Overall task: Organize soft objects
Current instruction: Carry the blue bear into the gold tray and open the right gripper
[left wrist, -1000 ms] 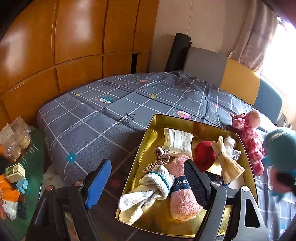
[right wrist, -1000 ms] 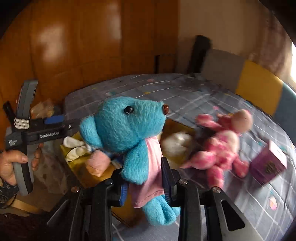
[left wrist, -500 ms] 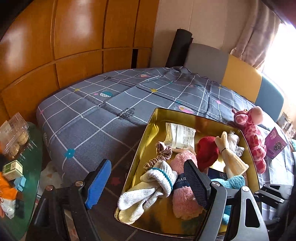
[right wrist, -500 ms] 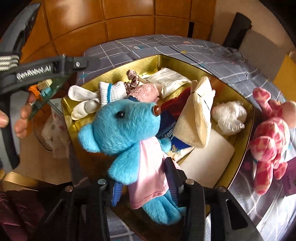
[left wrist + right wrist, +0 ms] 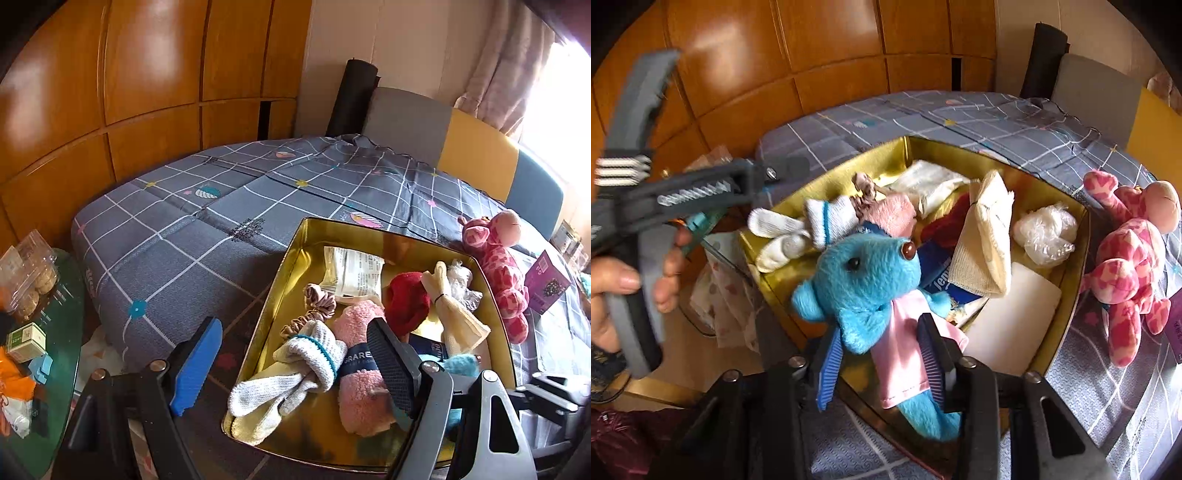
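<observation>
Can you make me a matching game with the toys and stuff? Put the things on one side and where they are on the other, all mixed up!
Things:
1. blue teddy bear
2. pink giraffe toy
3. pink rolled towel
4. purple box

Places:
A. lying in the gold tin, next to the white socks
B. on the bed, on the far side of the giraffe from the tin
C. between the fingers of the right gripper, over the tin
D. on the bed, right beside the tin

Pairs: 1-C, 2-D, 3-A, 4-B
</observation>
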The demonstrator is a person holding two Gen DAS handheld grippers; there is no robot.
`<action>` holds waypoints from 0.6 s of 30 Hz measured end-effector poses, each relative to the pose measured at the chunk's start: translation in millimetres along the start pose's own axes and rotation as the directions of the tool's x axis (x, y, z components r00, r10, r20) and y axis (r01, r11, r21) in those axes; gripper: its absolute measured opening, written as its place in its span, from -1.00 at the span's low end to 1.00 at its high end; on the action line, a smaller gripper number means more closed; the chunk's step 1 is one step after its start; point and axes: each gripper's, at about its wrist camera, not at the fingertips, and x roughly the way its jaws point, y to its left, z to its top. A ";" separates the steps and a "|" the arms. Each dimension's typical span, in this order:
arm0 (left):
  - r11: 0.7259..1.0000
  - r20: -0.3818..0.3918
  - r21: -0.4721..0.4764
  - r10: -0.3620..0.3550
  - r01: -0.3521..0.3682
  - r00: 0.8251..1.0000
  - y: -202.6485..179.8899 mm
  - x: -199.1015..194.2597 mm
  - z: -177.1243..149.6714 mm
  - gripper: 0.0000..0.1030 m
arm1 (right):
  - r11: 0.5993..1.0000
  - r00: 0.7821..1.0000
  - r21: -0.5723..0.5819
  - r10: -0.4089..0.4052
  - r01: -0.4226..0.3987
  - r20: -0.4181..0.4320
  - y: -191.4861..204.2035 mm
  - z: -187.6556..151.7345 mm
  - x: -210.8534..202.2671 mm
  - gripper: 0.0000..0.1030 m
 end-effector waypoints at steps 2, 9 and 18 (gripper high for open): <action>1.000 0.004 0.009 -0.003 0.003 1.000 -3.2 -2.1 -0.7 0.59 | 1.000 1.000 0.006 -0.008 0.008 -0.013 1.6 -1.7 4.3 -0.31; 0.999 0.012 0.038 -0.013 0.012 1.000 -15.4 -7.3 -3.7 0.65 | 0.999 0.999 0.035 -0.030 0.031 -0.014 0.4 -8.7 6.6 -0.31; 0.998 0.033 0.060 -0.009 0.007 0.999 -29.4 -18.7 -7.2 0.83 | 0.988 0.989 0.113 -0.112 0.101 0.091 4.1 -22.2 -25.3 -0.20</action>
